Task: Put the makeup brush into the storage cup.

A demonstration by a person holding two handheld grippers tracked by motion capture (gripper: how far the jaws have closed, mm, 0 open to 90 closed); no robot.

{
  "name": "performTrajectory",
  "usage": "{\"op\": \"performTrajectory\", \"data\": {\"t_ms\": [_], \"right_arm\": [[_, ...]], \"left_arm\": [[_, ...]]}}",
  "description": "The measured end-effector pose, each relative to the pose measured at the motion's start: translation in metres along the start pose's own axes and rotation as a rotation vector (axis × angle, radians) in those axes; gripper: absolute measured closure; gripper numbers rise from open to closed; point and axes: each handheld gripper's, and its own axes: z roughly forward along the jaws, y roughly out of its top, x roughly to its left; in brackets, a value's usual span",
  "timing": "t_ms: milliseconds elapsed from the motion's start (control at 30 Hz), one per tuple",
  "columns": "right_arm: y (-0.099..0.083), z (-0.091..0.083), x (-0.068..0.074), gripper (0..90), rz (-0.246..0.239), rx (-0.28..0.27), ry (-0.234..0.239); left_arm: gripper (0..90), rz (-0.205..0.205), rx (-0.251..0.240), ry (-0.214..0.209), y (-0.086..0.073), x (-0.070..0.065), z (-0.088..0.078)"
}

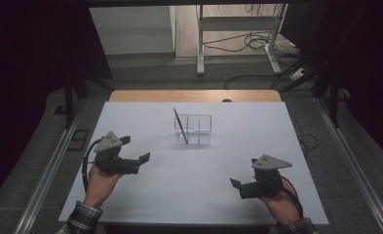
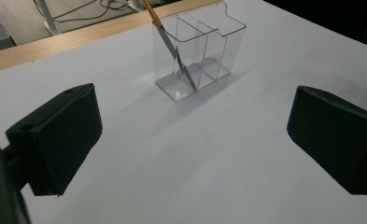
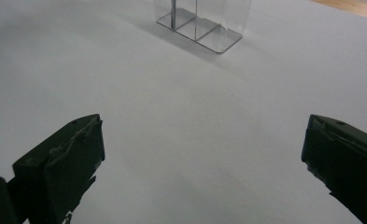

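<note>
Pencil [image 2: 172, 44] handling is what we are assessing here. It is leaning in the left compartment of a clear holder [image 1: 197, 127] standing toward the far middle of the white table [image 1: 194, 185], its top tilting left above the rim. We are holding the left gripper [image 1: 143, 157] and right gripper [image 1: 234, 183] near us, well apart from it, both with jaws spread wide and empty. We are judging the pencil light, stiff and smooth; we are recommending taking hold of the exposed upper shaft. The holder looks light and may tip.
</note>
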Motion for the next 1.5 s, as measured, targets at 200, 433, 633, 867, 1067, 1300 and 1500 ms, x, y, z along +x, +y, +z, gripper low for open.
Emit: {"op": "performTrajectory", "data": {"t_ms": [200,433,633,867,1067,1300,1500], "right_arm": [[0.0,-0.001,0.0,0.0,-0.002,-0.001,-0.003],[0.0,-0.001,0.001,0.0,-0.014,-0.001,-0.008],[0.0,-0.002,0.001,0.0,-0.013,-0.003,-0.008],[0.0,-0.003,0.0,0.0,-0.014,-0.002,-0.01],[0.0,-0.003,0.0,0.0,-0.013,-0.005,-0.011],[0.0,-0.005,-0.001,0.0,-0.004,-0.006,-0.013],[0.0,-0.007,-0.002,0.0,0.006,-0.014,-0.012]], "left_arm": [[3.7,-0.006,0.007,0.004,-0.007,-0.001,-0.004],[3.8,-0.019,0.005,0.003,-0.014,-0.002,-0.008],[3.8,-0.018,0.006,0.007,-0.019,-0.006,-0.012],[3.8,-0.02,0.005,0.02,-0.025,-0.007,-0.02],[3.8,-0.028,0.001,0.03,-0.032,-0.007,-0.029],[3.8,-0.038,0.004,0.044,-0.04,-0.007,-0.037],[3.8,-0.033,0.01,0.059,-0.046,-0.009,-0.042]]}}
